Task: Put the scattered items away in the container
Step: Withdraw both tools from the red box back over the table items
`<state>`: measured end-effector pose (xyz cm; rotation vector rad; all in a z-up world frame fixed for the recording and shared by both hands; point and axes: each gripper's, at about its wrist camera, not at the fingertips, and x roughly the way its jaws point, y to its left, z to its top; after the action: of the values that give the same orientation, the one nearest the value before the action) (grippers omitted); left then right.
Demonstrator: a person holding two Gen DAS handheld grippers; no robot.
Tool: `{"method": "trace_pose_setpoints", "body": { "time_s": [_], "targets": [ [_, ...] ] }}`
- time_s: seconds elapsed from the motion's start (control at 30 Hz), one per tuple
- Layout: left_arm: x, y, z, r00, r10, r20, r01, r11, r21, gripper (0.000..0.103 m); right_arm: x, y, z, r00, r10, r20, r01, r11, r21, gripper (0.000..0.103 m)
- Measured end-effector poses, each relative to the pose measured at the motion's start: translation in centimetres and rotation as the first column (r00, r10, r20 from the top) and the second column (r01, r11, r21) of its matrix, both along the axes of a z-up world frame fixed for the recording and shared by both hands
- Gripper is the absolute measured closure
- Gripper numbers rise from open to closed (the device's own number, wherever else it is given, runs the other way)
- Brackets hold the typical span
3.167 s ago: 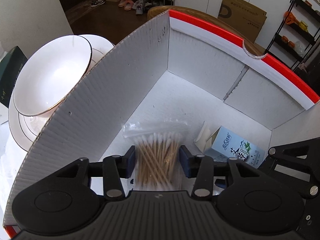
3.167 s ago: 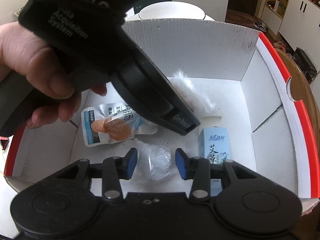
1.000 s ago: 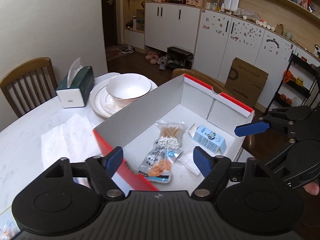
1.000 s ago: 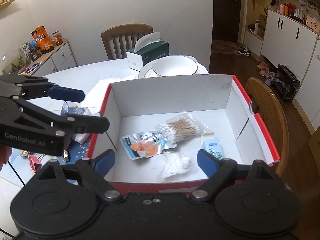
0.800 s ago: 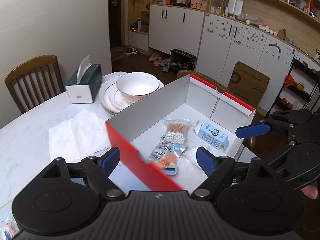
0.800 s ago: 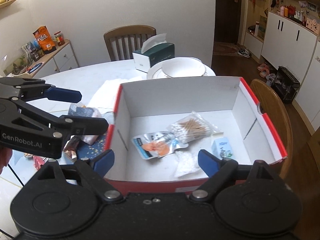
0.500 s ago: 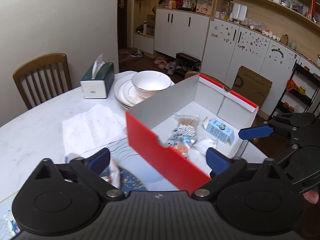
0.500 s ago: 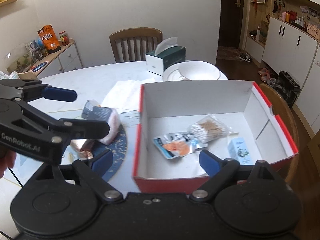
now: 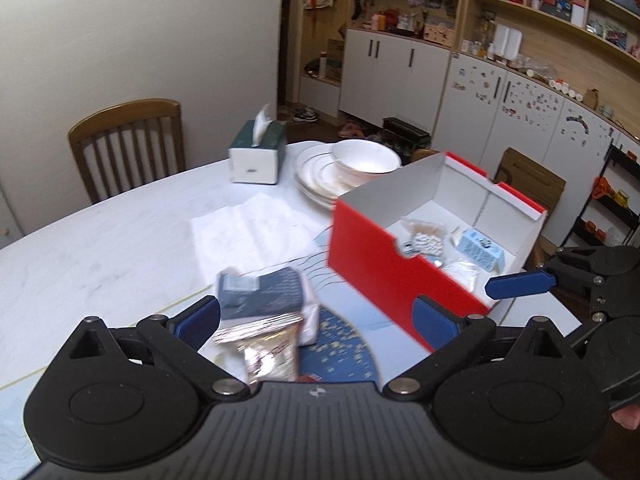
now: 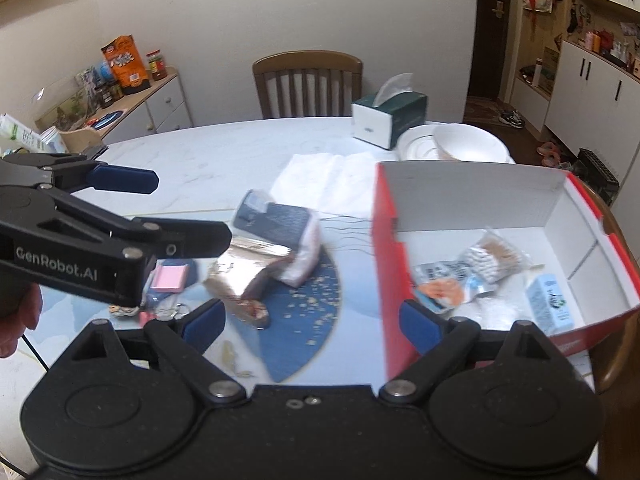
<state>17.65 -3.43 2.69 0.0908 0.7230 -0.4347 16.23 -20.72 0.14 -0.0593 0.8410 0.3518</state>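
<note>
With both the left gripper (image 9: 316,316) and right gripper (image 10: 312,318) wide open and empty, the soft, crinkly foil packet (image 10: 244,270) is best pinched at its flat edge.

A home dining room. A white marble-look table (image 9: 100,240) fills the middle, with a wooden slat-back chair (image 9: 128,140) at its far side, a tissue box (image 9: 256,156) and stacked white plates (image 9: 320,180). White cabinets (image 9: 396,76) and cluttered shelves (image 9: 540,4) line the upper right; shoes (image 9: 306,114) lie by a doorway.

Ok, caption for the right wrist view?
Both grippers, right and left, open above leftover packets beside the partly filled red box.
</note>
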Motion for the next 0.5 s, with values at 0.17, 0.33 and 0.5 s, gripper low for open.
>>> {"method": "trace_pose_setpoints", "body": {
  "time_s": [0.17,0.33,0.5],
  "targets": [
    [-0.5,3.0,-0.6,0.999,0.045,0.008,-0.045,0.999,0.010,0.000,0.0,2.7,-0.6,1.000,0.011,-0.009,-0.011,1.000,0.004,0.009],
    [-0.4,6.2,-1.5,0.994,0.107,0.019,-0.108,0.993,0.048,0.000,0.4,4.9,-1.6,1.000,0.004,-0.012,-0.004,1.000,-0.003,0.009],
    [0.0,9.4,-2.6,0.984,0.176,0.027,-0.177,0.980,0.087,0.000,1.0,6.9,-2.4,1.000,-0.001,-0.014,0.001,1.000,-0.020,0.009]
  ]
}}
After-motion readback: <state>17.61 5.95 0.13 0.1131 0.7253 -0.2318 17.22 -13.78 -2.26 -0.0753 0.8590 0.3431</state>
